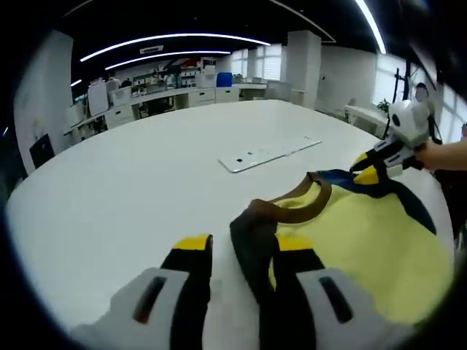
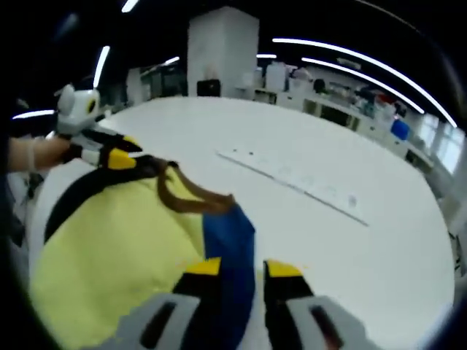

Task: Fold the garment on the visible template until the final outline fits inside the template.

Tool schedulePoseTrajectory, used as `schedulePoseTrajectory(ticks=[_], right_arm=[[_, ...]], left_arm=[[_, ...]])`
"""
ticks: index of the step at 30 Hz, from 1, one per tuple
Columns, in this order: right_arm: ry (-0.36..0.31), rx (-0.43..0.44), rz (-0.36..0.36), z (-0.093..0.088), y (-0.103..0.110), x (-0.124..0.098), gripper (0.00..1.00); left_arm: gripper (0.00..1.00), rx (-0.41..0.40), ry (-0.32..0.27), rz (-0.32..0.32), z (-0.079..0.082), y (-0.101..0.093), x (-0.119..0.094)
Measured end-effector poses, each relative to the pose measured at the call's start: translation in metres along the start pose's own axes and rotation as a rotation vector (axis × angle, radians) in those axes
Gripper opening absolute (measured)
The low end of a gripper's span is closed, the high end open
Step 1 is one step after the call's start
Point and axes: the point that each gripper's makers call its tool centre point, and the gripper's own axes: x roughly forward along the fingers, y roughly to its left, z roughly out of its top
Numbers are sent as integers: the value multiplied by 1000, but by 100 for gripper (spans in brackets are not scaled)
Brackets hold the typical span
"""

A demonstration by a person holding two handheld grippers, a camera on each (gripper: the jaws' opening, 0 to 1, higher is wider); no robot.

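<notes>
Garment first: it's a pale yellow top with dark sleeves, one blue and one black-looking, plus a brown neckband. It's lying on a big white table, sitting around 4 o'clock in the left gripper view and 8 o'clock in the right gripper view.

Left gripper comes up from 6 o'clock in its own view. Its yellow-tipped jaws sit on either side of a dark strip of the shirt near the collar, so it's pinching that edge, with the fabric bunched up between the tips. You can also spot it in the right gripper view at about 10 o'clock, held by a hand, nose down at the shirt's far corner.

Right gripper has the blue sleeve running down between its jaws, and the tips look pressed onto it, so it's clamped on the garment too. From the left gripper view it sits at roughly 2 o'clock, touching the blue edge of the shirt.

Past the shirt there's a long flat white strip lying on the table, well apart from the fabric, toward 12 o'clock. Can't tell what it is exactly. Desks and shelves run along the back of the room under long ceiling lights.
</notes>
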Motion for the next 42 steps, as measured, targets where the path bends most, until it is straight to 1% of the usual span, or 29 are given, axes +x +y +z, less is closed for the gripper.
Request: schedulePoseTrajectory(ticks=[1, 2, 3, 5, 7, 9, 11, 13, 14, 15, 16, 17, 20, 22, 26, 28, 29, 33, 37, 41, 42], right_arm=[[-4, -4, 1, 3, 5, -4, 35], [-9, 0, 7, 4, 7, -8, 40], [-10, 12, 23, 4, 9, -8, 48], [-22, 18, 26, 5, 8, -14, 56], [-24, 27, 25, 3, 11, -22, 62], [-35, 51, 27, 3, 10, -27, 72], [-25, 53, 28, -1, 12, -32, 81], [-9, 23, 12, -6, 11, -35, 93], [-3, 17, 7, -8, 11, -37, 97], [5, 14, -3, -14, 15, -45, 99], [7, 10, -3, -16, 17, -48, 99], [2, 5, -5, -13, 14, -46, 99], [0, 0, 1, -13, 16, -54, 99], [-11, -9, 2, -12, 20, -64, 95], [-33, -35, 4, -11, 30, -83, 94], [-42, -59, 4, -10, 32, -88, 92], [-46, -85, 8, -13, 39, -98, 92], [-47, -116, 24, -18, 53, -115, 90], [-46, -142, 30, -25, 60, -127, 89], [-43, -179, 30, -31, 65, -140, 87], [-43, -182, 32, -33, 67, -144, 87]], left_arm=[[41, -7, -2, -11, 0, -3, -2], [47, -6, -12, -15, 0, -7, -6], [53, -1, -28, -21, 2, -8, -7], [67, -9, -37, -31, 4, -9, -8], [74, -13, -45, -40, 5, -13, -13], [77, -17, -54, -46, 6, -14, -18], [83, -44, -57, -66, 7, -19, -23], [90, -42, -72, -68, 10, -21, -29], [94, -44, -68, -73, 10, -25, -33], [98, -50, -67, -76, 10, -27, -35], [99, -49, -70, -80, 11, -31, -40], [99, -46, -70, -84, 11, -32, -43], [99, -45, -77, -83, 12, -31, -52], [99, -47, -84, -86, 13, -34, -59], [99, -42, -96, -89, 14, -42, -76], [99, -35, -107, -89, 15, -46, -87], [99, -32, -107, -92, 14, -48, -92], [99, -12, -108, -101, 10, -58, -110], [98, 3, -106, -110, 5, -66, -127], [97, 3, -116, -106, 3, -70, -143], [97, 1, -118, -106, 3, -74, -148]])
